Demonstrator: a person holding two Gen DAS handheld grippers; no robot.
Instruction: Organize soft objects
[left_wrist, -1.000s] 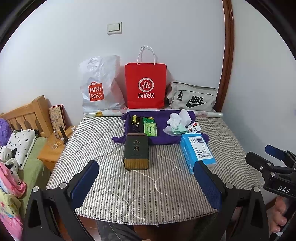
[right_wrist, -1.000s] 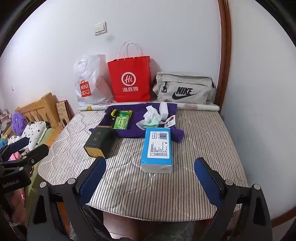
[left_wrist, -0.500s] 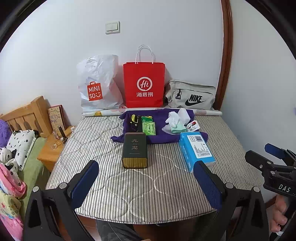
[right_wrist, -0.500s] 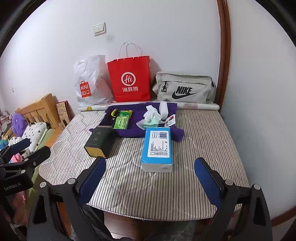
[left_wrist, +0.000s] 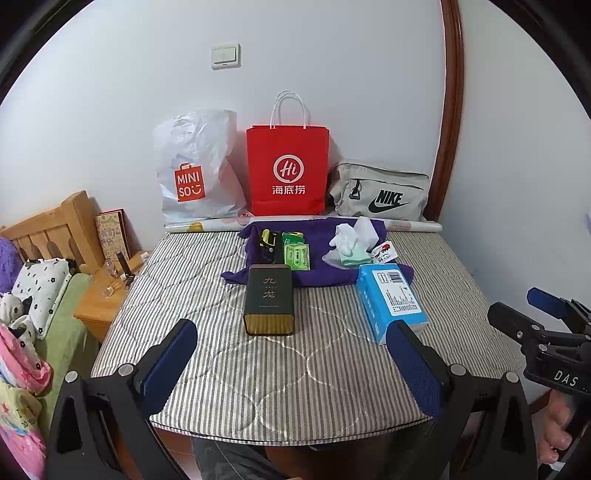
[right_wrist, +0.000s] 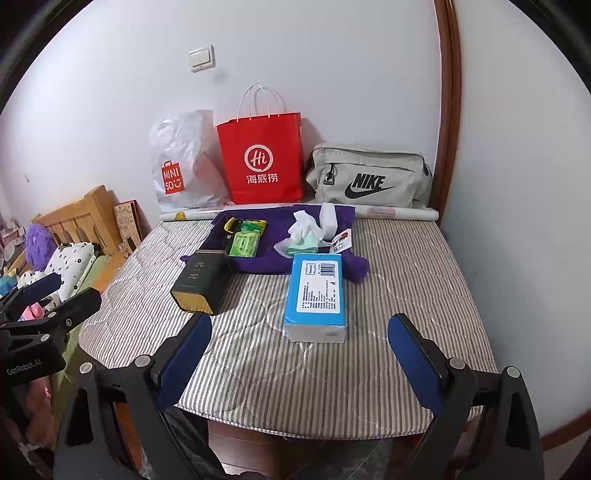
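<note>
A purple cloth (left_wrist: 325, 275) (right_wrist: 258, 258) lies on the far half of the striped mattress (left_wrist: 295, 369) (right_wrist: 406, 266). On it sit white and mint socks (left_wrist: 349, 243) (right_wrist: 304, 234) and green packets (left_wrist: 295, 256) (right_wrist: 243, 243). A blue tissue pack (left_wrist: 388, 301) (right_wrist: 317, 295) and a dark tin box (left_wrist: 269, 299) (right_wrist: 201, 280) lie nearer. My left gripper (left_wrist: 291, 365) is open and empty above the near edge. My right gripper (right_wrist: 299, 362) is open and empty, just short of the tissue pack.
A white MINISO bag (left_wrist: 195, 173), a red paper bag (left_wrist: 288, 173) and a grey Nike pouch (left_wrist: 380, 192) stand against the back wall. A rolled sheet (left_wrist: 413, 225) lies at the mattress's far edge. A wooden bed and nightstand (left_wrist: 103, 291) are to the left.
Both views have shifted only slightly; the objects sit a little lower and nearer. Both grippers stay open and nothing on the mattress has moved.
</note>
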